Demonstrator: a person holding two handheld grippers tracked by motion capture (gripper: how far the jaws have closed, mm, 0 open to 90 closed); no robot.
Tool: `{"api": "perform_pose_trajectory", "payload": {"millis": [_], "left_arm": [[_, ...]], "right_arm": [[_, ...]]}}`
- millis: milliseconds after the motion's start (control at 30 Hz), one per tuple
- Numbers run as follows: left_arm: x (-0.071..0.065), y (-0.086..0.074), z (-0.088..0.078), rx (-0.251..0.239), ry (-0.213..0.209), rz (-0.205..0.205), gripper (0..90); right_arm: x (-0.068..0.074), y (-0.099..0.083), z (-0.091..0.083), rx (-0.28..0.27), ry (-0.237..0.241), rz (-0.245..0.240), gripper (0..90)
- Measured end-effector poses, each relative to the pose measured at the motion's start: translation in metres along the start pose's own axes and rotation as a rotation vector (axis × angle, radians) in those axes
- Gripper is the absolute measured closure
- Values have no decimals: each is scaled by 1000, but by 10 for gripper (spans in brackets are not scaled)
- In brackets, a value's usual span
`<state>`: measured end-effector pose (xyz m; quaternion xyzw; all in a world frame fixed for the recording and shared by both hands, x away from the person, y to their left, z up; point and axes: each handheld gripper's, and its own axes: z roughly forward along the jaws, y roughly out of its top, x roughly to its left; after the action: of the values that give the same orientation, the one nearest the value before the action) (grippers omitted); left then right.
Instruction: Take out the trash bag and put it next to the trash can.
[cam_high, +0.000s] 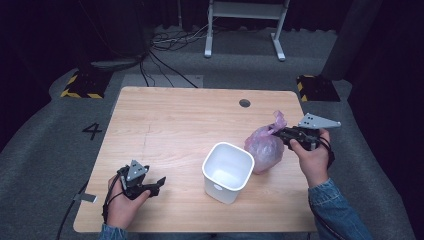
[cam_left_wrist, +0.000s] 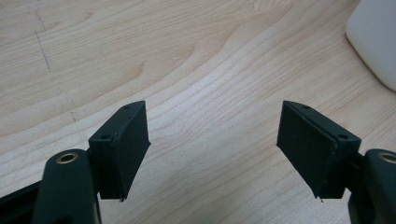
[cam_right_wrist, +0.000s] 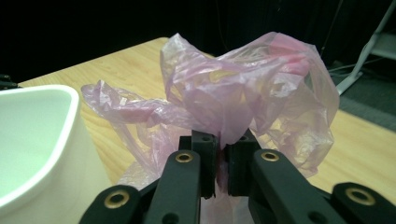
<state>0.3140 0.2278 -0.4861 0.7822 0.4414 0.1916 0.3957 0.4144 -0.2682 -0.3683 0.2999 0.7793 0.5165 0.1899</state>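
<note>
Right hand-held gripper (cam_right_wrist: 223, 161) pinches pink bag (cam_right_wrist: 243, 98) by bunched top, bin (cam_high: 227, 171) just left. Bag thin, soft, slippery; grip gathered neck. Left hand-held gripper (cam_left_wrist: 215, 149) wide, empty, over bench (cam_left_wrist: 187, 60).

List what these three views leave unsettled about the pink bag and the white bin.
- Pink plastic bag, high view: contents hidden by its crumpled film.
- Same bag, right gripper view: its lower part is covered by the right gripper clamped on it.
- White bin, left gripper view: cut off by the frame's right edge.
- Bin floor, right gripper view: cut off at the left edge.
</note>
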Motion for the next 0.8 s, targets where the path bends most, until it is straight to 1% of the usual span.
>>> {"api": "perform_pose_trajectory", "payload": {"millis": [133,267,300,433,533,567,600,667,767,800], "left_arm": [[-1,0,0,0,-6,-1,244],[0,1,0,-5,-6,1,243],[-1,1,0,-6,-6,0,243],[-2,1,1,-5,-12,-6,242],[-2,0,2,3,-17,2,241],[-2,1,2,3,-17,1,240],[-2,1,2,3,-17,1,240],[-2,0,0,2,-14,1,239],[-2,-1,-1,-4,-11,-6,238],[-1,-2,-2,-2,-9,-8,238]], "right_arm": [[-2,-7,8,33,30,32,823],[-3,-11,10,38,32,44,783],[-4,-11,8,34,26,49,754],[-6,-8,-1,8,-23,52,526],[-9,-5,-8,5,-49,51,414],[-10,-5,-11,2,-57,47,395],[-10,-5,-11,2,-57,47,395],[-12,-5,-19,-3,-75,43,359],[-13,-8,-30,0,-90,45,339],[-13,-8,-30,0,-90,45,339]]}}
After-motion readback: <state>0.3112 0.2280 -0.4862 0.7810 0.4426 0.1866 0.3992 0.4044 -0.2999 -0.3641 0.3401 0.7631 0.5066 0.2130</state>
